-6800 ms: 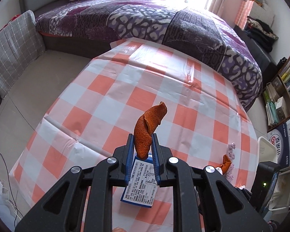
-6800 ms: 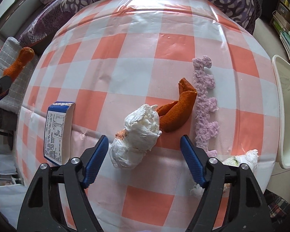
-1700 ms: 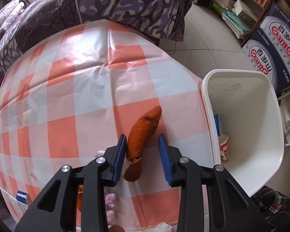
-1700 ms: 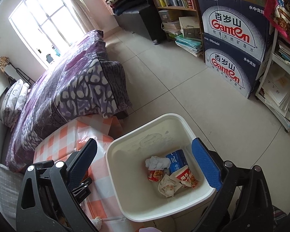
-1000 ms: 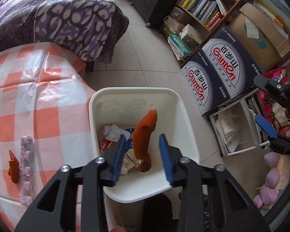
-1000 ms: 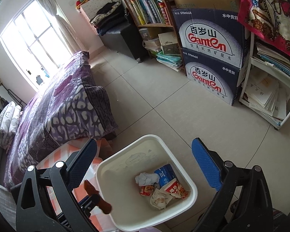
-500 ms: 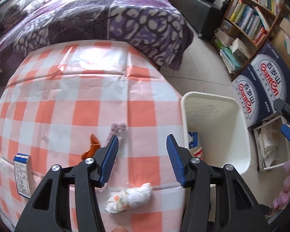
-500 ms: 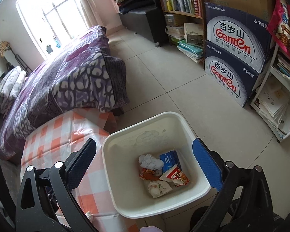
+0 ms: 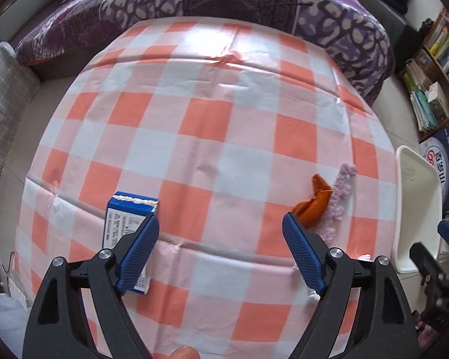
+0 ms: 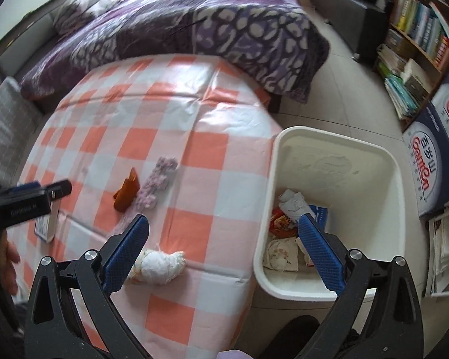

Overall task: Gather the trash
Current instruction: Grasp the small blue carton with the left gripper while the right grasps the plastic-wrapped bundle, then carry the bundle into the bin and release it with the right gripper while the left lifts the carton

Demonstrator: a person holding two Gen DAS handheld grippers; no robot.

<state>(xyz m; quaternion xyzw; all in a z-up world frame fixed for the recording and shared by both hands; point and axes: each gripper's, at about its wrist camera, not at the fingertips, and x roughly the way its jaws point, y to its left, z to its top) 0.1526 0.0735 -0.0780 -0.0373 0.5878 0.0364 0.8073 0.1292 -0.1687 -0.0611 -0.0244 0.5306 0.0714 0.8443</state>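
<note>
Blue carton (image 9: pixel 128 224) lies beside left hand-held gripper's (image 9: pixel 221 251) wide-apart, just-opened, empty jaws

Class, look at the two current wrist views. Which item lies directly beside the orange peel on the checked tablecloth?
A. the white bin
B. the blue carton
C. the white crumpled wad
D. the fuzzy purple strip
D: the purple strip lies right along the orange peel, while the carton, the wad and the bin sit well apart from it.
</note>
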